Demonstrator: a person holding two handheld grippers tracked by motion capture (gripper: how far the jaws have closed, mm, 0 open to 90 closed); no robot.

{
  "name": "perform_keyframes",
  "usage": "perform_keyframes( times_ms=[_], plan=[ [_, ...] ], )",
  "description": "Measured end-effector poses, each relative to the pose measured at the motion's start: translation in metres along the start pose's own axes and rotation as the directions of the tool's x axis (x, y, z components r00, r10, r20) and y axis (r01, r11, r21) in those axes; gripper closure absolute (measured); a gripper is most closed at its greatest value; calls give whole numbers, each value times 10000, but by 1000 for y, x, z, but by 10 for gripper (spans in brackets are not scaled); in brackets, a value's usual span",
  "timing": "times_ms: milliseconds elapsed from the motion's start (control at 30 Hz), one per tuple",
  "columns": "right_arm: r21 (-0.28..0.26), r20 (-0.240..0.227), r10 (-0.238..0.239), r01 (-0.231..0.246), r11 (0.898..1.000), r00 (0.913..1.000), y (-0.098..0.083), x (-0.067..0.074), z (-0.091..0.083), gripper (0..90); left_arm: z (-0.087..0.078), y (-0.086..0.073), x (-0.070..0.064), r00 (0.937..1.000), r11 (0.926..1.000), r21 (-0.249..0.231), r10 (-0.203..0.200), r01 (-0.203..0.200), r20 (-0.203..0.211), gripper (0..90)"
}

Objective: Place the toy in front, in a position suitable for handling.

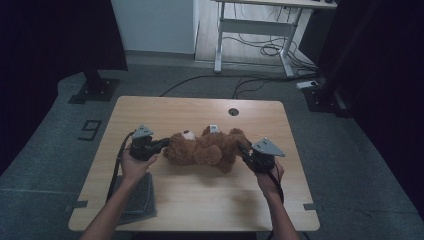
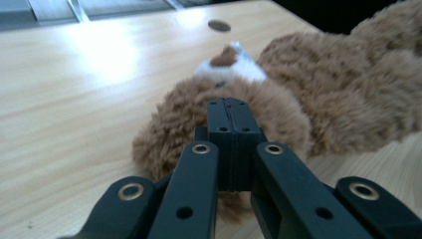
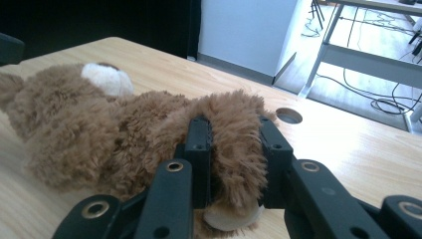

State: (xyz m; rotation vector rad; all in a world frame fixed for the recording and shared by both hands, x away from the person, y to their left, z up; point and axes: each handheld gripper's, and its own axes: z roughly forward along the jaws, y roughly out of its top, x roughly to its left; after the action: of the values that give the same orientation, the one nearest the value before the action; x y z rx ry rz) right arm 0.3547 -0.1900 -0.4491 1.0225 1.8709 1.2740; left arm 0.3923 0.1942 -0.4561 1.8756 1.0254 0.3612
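The teddy bear (image 1: 202, 148) lies between both grippers: right gripper (image 3: 234, 149) grasps its leg at three o'clock, left gripper (image 2: 230, 112) clenched at its head; the right gripper view shows its pale sole.

The teddy bear (image 1: 205, 147) is fuzzy brown with a white snout and a brown nose. The desk (image 1: 200, 200) is light wood. The tongs (image 2: 231, 144) are black.

Wooden table (image 1: 165, 107) bears teddy bear (image 1: 205, 147), grey cloth (image 1: 140, 197)
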Motion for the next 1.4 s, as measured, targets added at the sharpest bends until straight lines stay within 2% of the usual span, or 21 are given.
perform_keyframes(
  times_ms=[167, 233, 267, 433, 767, 933, 1067, 1233, 1300, 1367, 1400],
  plan=[
    [27, -59, 120, -120, 9999, 9999, -8, -3, -2, 717, 14, -10, 1, 10000, 9990, 444, 48, -46, -32, 842],
    [30, -68, 130, -130, 9999, 9999, -9, -3, -3, 716, 15, -11, 1, 9999, 9986, 512, 112, -107, -84, 827],
    [48, -102, 147, -146, 9999, 9998, -11, -4, -3, 714, 16, -13, 1, 9998, 9984, 544, 155, -150, -91, 787],
    [85, -178, 170, -169, 9998, 9997, -15, -5, -4, 699, 13, -17, 2, 9998, 9984, 539, 148, -154, 123, 701],
    [193, -308, 480, -475, 9987, 9984, -34, -6, -10, 673, 13, -26, -4, 9990, 9977, 679, 19, -50, 448, 718],
    [204, -361, 890, -883, 9959, 9954, -45, -10, -12, 663, 14, -28, -8, 9980, 9974, 717, -36, -9, 629, 720],
    [185, -476, 1137, -1129, 9934, 9924, -57, -9, -14, 635, 13, -31, -11, 9988, 9976, 694, 52, -85, 477, 712],
    [111, -631, 1294, -1290, 9916, 9896, -59, -11, -14, 618, 8, -31, -14, 9996, 9973, 735, 34, -55, 289, 682],
    [64, -699, 1261, -1259, 9920, 9896, -59, -12, -15, 605, 3, -28, -16, 9998, 9977, 664, 118, -130, 181, 648],
    [11, -745, 1283, -1285, 9917, 9889, -61, -12, -16, 588, -5, -28, -20, 9995, 9980, 570, 285, -277, -130, 556],
    [11, -761, 1332, -1335, 9910, 9882, -62, -12, -16, 578, -10, -28, -21, 9988, 9977, 555, 397, -380, -297, 538]
  ],
)
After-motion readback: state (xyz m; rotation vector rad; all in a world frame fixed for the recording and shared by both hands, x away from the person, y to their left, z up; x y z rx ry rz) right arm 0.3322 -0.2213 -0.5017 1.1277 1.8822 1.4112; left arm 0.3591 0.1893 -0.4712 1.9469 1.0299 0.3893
